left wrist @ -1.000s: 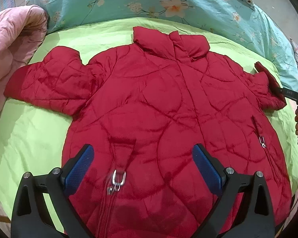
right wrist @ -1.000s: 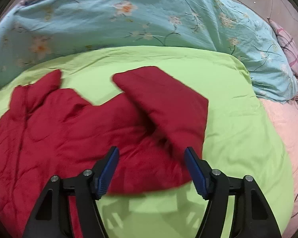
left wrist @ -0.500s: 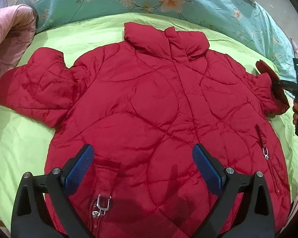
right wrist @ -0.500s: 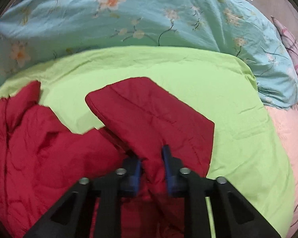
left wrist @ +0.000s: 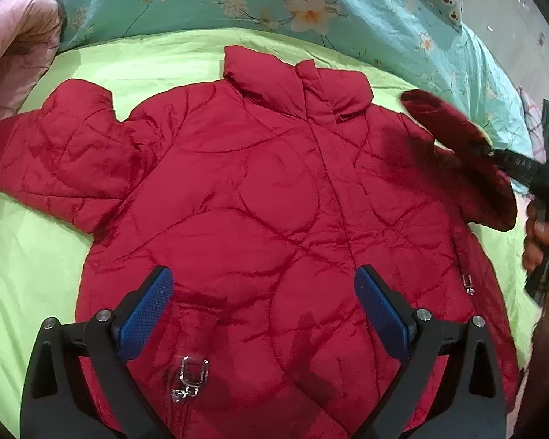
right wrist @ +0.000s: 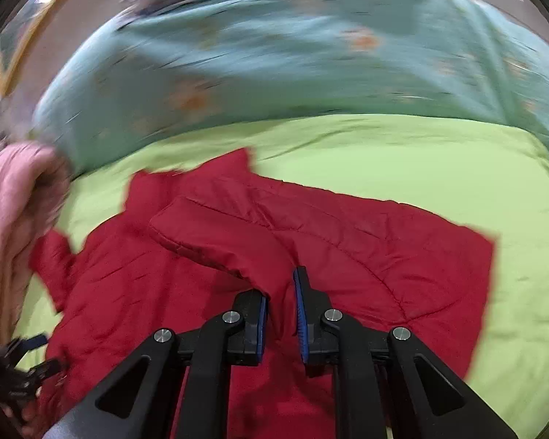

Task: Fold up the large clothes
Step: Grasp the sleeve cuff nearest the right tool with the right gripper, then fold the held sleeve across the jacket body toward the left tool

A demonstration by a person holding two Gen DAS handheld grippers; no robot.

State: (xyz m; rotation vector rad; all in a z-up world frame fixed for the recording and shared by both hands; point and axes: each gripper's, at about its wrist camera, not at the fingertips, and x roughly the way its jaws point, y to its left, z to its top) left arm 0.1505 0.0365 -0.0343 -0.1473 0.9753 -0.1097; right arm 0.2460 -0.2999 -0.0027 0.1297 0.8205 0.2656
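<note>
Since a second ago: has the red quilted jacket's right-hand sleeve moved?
Yes. The sleeve, pinched in the right gripper, has lifted and swung inward toward the jacket's collar, over the green sheet.

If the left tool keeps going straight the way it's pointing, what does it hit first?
Most likely the front of the red jacket, spread flat on the green sheet. The left tool hangs open and angled down over its lower front; nothing shows in between, though depth is hard to judge.
</note>
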